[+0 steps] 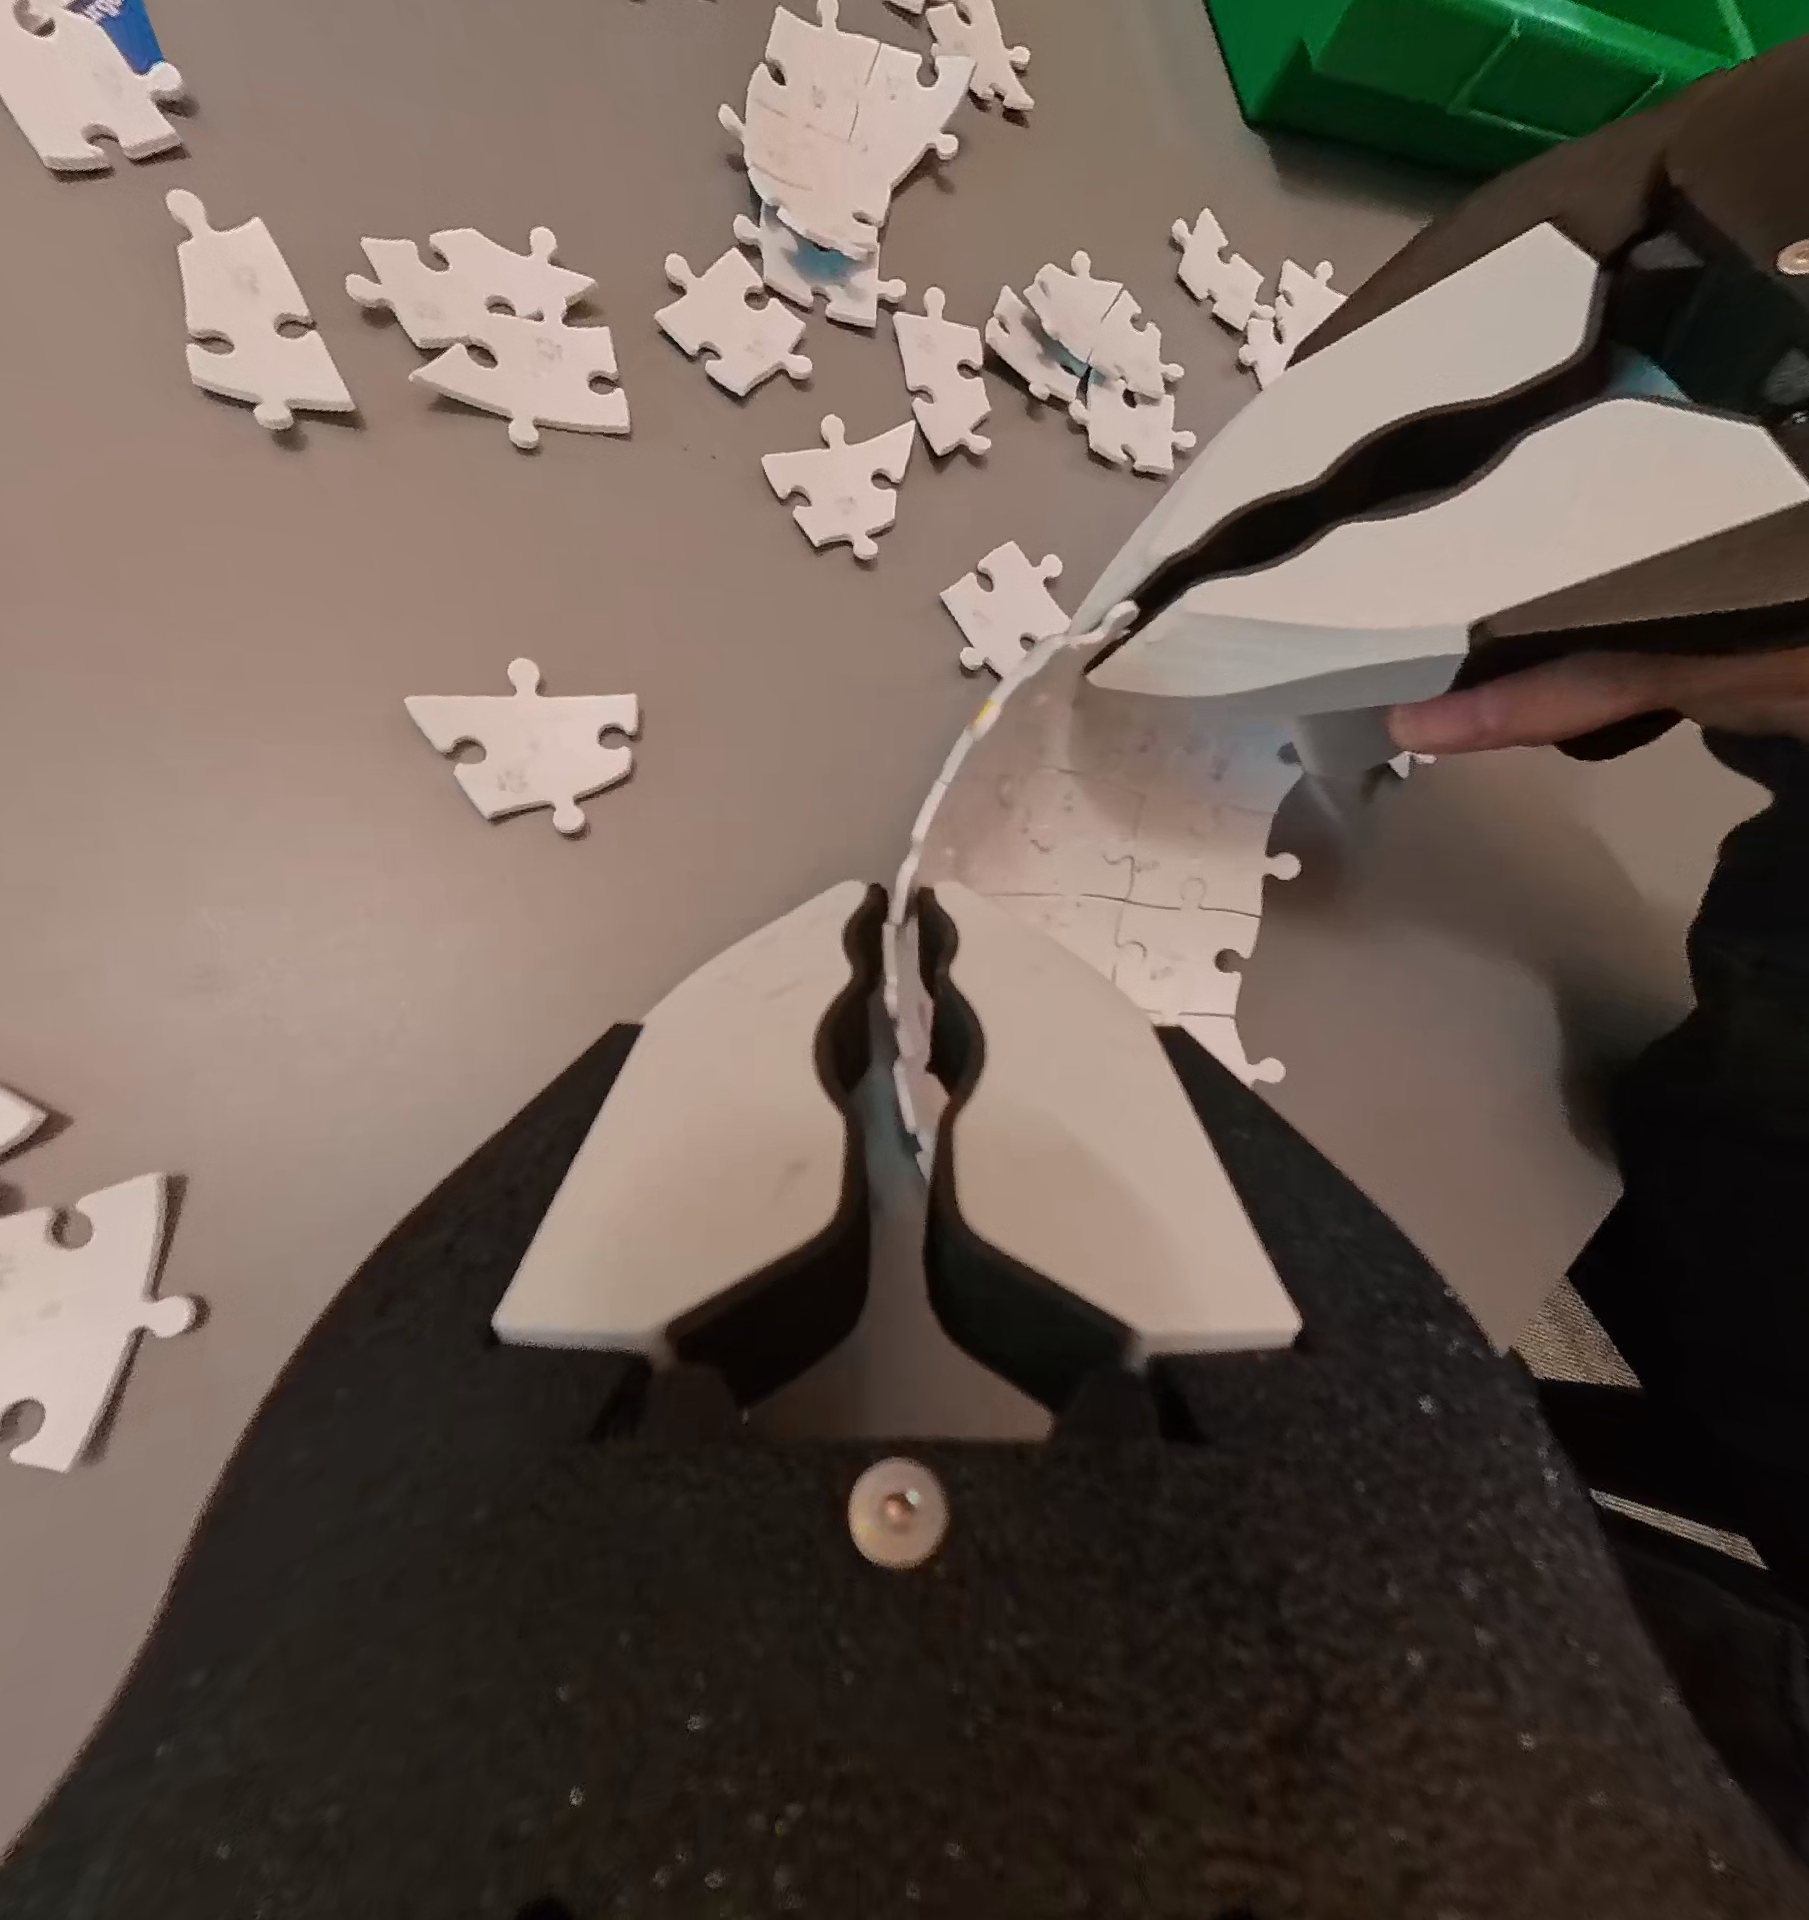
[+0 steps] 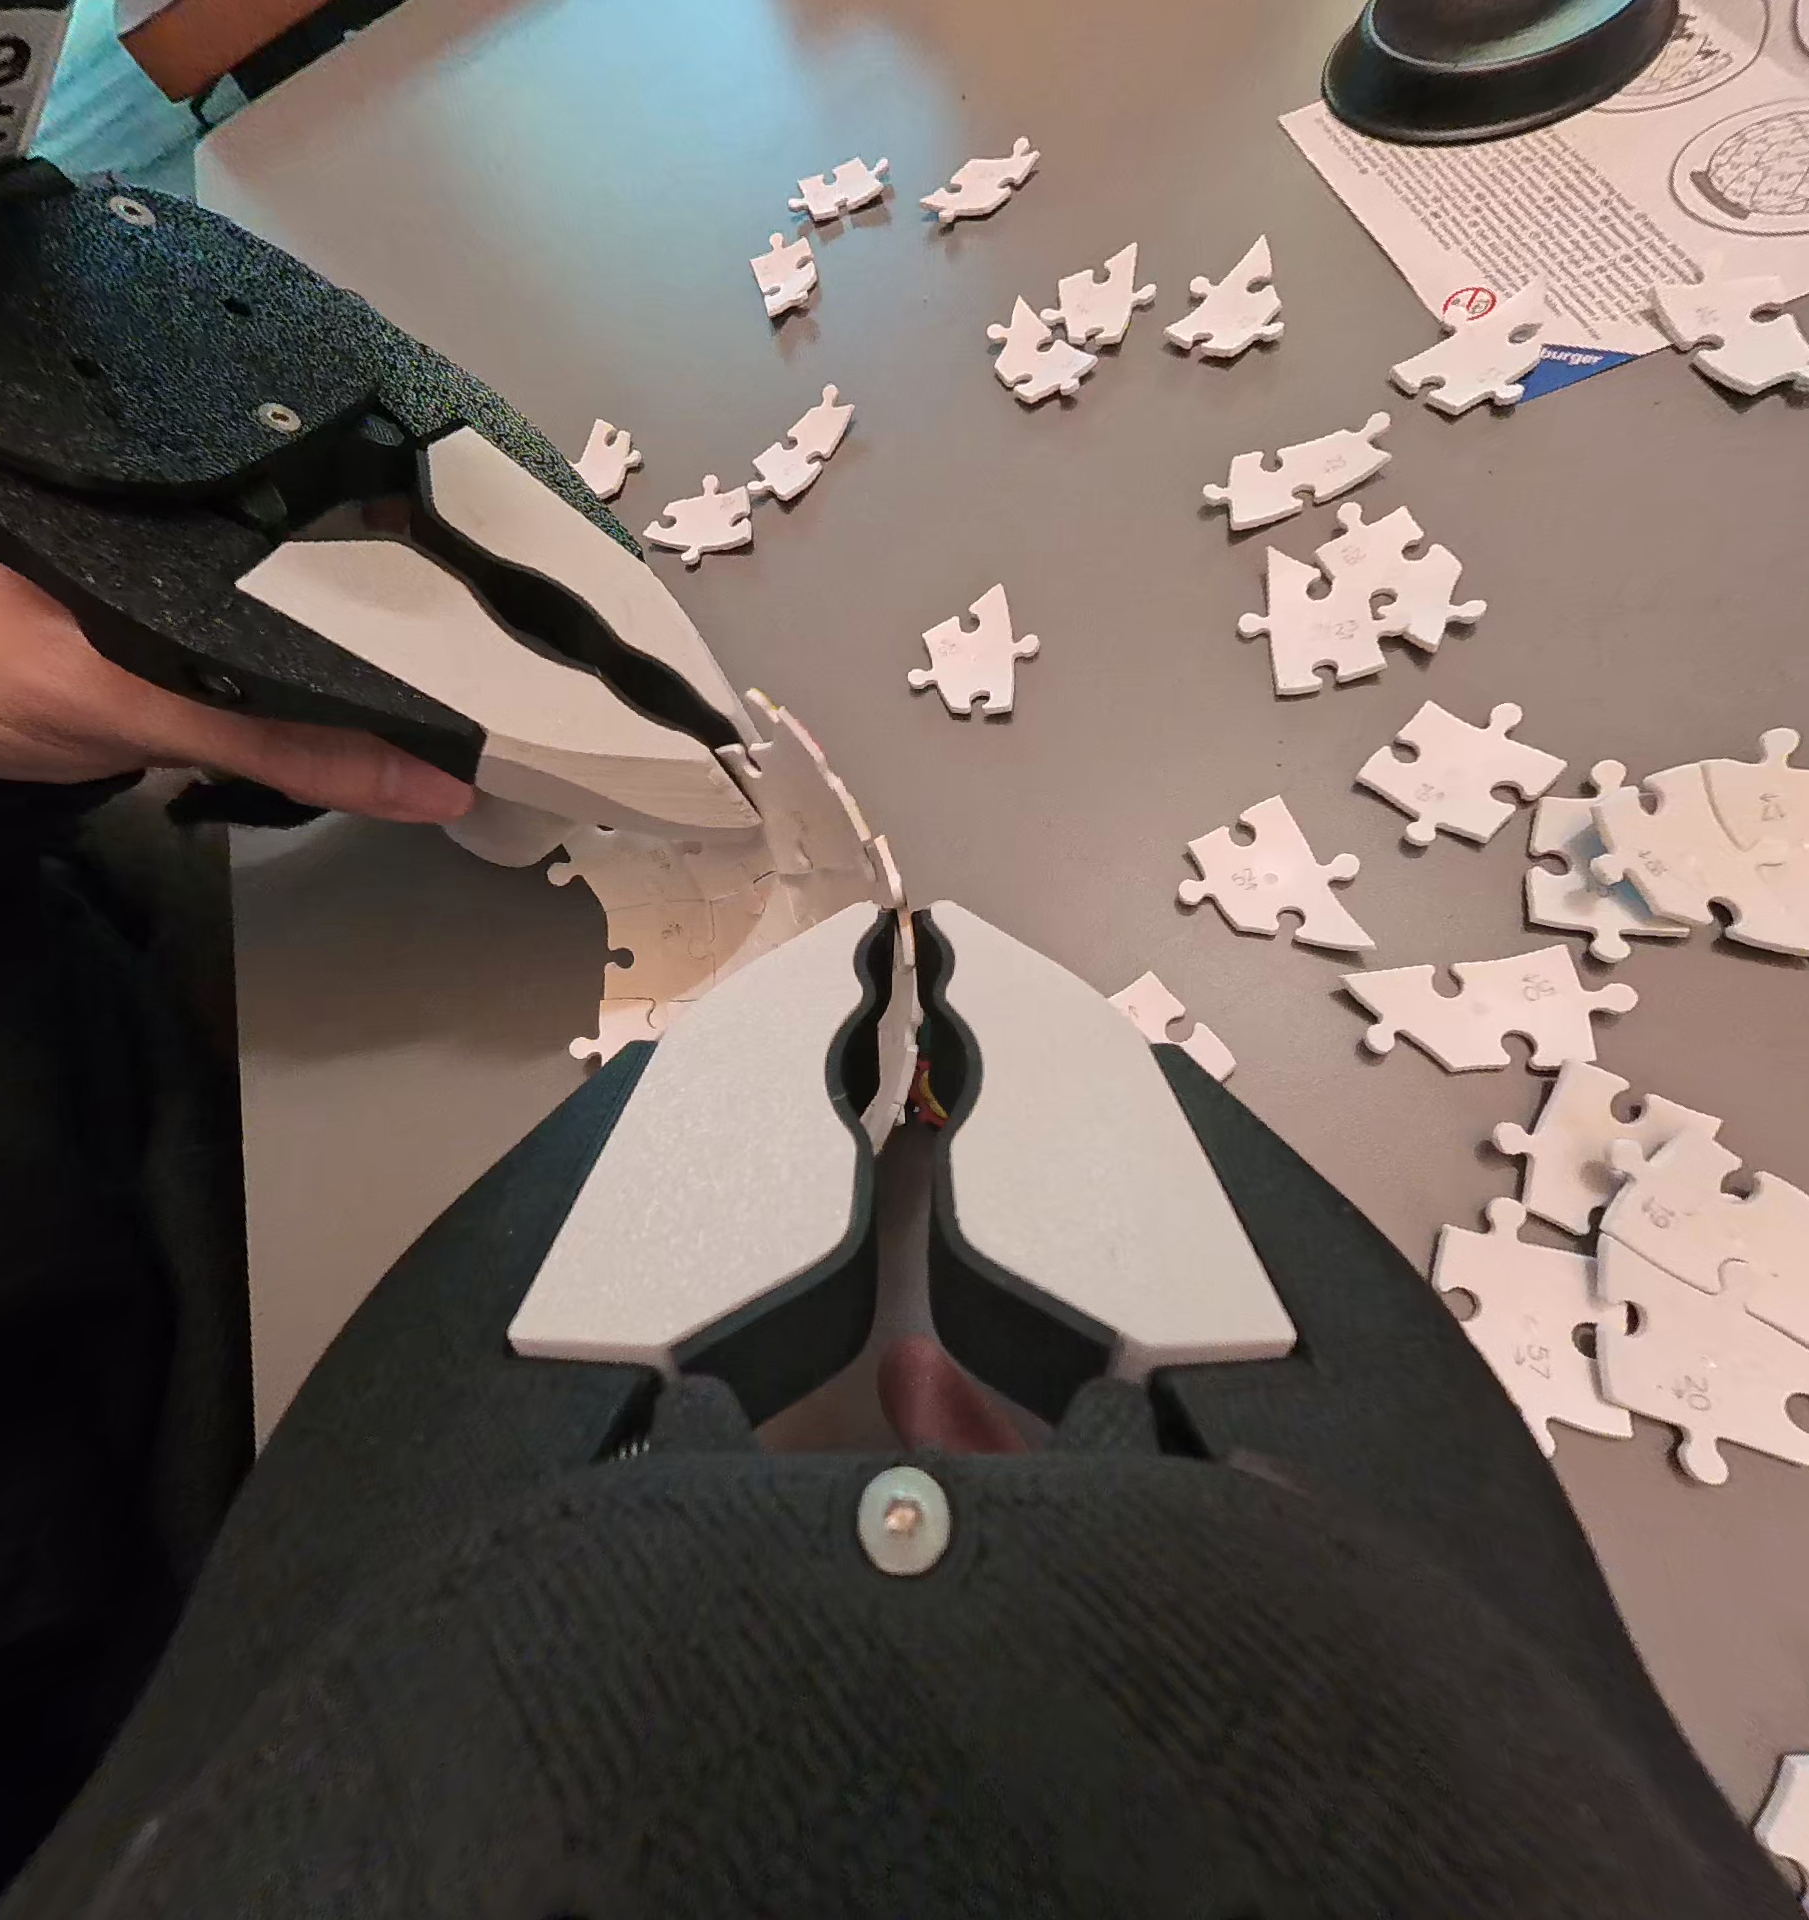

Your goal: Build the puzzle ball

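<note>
A curved, partly built section of the white puzzle ball (image 1: 1087, 821) is held in the air between both grippers, just above the grey table (image 1: 256, 935). My left gripper (image 1: 902, 914) is shut on its near edge. My right gripper (image 1: 1113, 623) is shut on its far upper edge. In the right wrist view the right gripper (image 2: 910, 920) pinches the section (image 2: 817, 821) edge-on, with the left gripper (image 2: 749, 764) clamped on its rim close by. Several loose white pieces (image 1: 526, 748) (image 2: 973, 655) lie face down on the table.
Small joined clusters of pieces (image 1: 838, 114) (image 2: 1762, 842) lie among the loose ones. A green bin (image 1: 1451, 73) stands at the far right. A printed instruction sheet (image 2: 1606, 229) lies under a black round stand (image 2: 1502, 73). Hands (image 1: 1554, 707) (image 2: 152, 727) hold the grippers. My hands' fingertips stand some 5 centimeters from each other.
</note>
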`<state>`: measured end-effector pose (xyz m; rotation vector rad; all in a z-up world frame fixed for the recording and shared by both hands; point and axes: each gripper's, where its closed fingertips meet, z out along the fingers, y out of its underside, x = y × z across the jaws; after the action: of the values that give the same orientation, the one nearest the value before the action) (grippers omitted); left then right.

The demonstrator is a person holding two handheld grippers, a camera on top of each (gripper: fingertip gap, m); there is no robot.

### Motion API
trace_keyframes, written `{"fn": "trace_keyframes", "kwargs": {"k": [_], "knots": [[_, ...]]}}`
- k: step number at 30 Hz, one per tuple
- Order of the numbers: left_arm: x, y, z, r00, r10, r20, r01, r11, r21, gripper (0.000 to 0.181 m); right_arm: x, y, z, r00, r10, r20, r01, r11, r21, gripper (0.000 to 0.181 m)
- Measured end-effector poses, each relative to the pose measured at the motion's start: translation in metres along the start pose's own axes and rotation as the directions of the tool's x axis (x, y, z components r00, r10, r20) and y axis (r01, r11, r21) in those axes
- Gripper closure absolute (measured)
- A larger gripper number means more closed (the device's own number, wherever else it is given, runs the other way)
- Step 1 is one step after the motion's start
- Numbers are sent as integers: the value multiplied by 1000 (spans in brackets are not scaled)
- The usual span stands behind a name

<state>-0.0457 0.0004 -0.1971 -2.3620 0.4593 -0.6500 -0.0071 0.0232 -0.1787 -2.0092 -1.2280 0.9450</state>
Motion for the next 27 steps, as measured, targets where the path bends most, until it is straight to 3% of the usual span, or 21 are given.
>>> {"fn": "trace_keyframes", "kwargs": {"k": [12, 19, 27], "knots": [[4, 2, 4, 994, 92, -55, -96, 994, -60, 164, -6, -3, -1, 999, -38, 13, 38, 999, 2, 178], [8, 1, 6, 970, 112, -215, -146, 978, -150, 168, -9, -6, -2, 998, -68, 16, 67, 998, 8, 178], [12, 6, 12, 955, 171, -242, -222, 953, -206, 174, -12, -7, -1, 996, -92, 21, 92, 996, 7, 178]]}}
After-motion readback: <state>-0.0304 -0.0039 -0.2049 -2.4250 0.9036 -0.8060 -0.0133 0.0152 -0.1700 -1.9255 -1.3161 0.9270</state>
